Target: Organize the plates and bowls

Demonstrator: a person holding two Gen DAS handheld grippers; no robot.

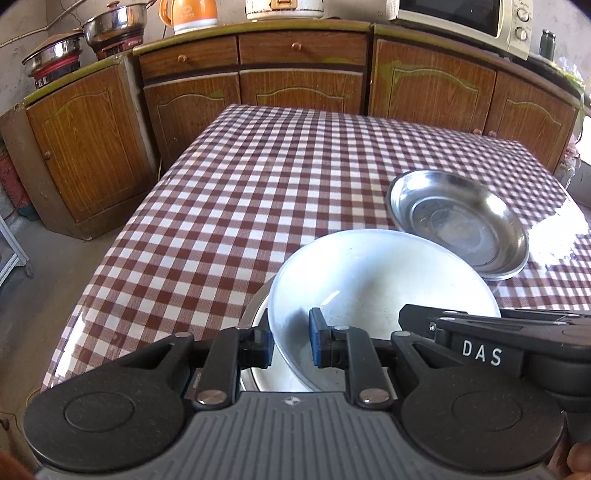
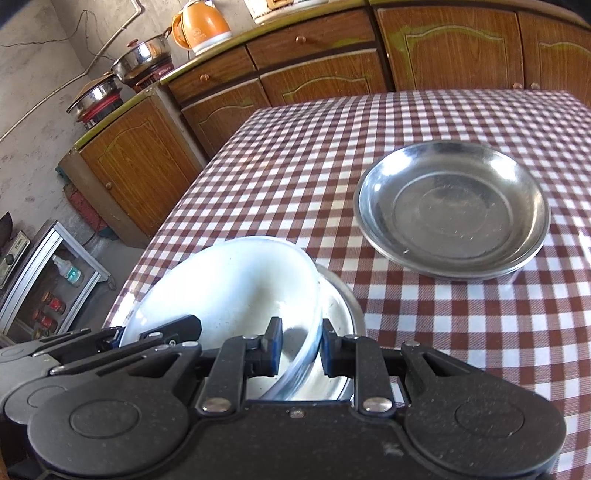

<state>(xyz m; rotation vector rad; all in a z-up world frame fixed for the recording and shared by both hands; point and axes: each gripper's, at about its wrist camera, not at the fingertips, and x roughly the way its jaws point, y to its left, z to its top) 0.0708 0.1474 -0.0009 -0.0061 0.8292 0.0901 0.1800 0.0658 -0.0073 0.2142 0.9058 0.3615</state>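
A white glass bowl [image 1: 373,280] sits tilted in a steel bowl [image 1: 255,314] near the table's front edge. My left gripper [image 1: 291,343] has its jaws either side of the white bowl's left rim, with a visible gap. My right gripper [image 2: 299,347] has its jaws either side of the same bowl's [image 2: 229,284] right rim, over the steel bowl [image 2: 343,314]. The right gripper's body also shows in the left wrist view [image 1: 480,332]. An empty steel plate [image 1: 458,218] lies further back on the right; it also shows in the right wrist view [image 2: 450,206].
The table has a red-and-white checked cloth [image 1: 258,192]. Wooden cabinets [image 1: 295,70] stand behind it with pots [image 1: 114,22], an orange kettle [image 1: 188,14] and a microwave [image 1: 465,14] on top. A metal rack [image 2: 44,277] stands on the floor at left.
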